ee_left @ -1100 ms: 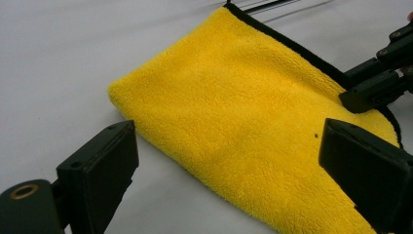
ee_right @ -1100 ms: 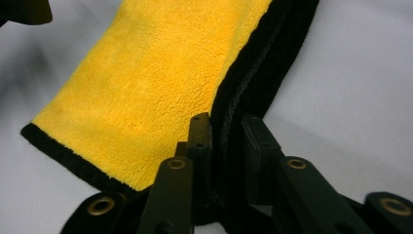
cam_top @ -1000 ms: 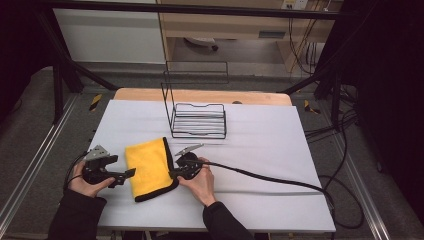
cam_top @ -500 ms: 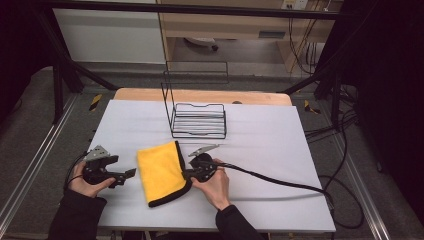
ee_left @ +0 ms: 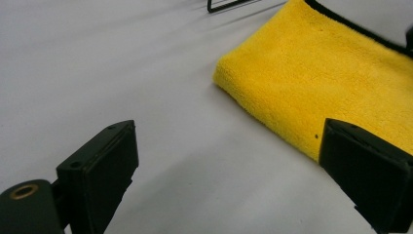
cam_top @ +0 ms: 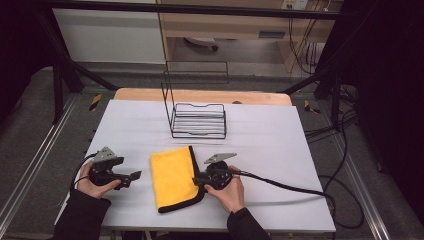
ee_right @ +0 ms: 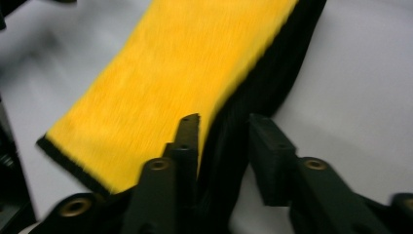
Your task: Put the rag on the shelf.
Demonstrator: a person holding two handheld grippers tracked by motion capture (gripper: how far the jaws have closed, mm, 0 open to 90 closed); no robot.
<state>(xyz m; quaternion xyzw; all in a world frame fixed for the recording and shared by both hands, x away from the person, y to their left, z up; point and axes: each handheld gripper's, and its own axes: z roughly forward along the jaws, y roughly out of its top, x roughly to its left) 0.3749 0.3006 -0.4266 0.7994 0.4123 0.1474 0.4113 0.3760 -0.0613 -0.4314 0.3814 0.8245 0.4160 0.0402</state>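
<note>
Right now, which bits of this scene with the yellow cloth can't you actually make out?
- Right gripper view: motion blur smears the yellow cloth; whether the pads touch its black edge is unclear.
- Left gripper view: the frame edge cuts off the wire rack.
- High view: the person's right hand covers that gripper's body, and its jaws are too small.

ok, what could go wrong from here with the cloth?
1. The right gripper has just been opening, with the folded edge of the cloth between its jaws; pulling away could snag it and undo the fold.
2. The left gripper is open, off the cloth, so nothing pins it if it drags.
</note>
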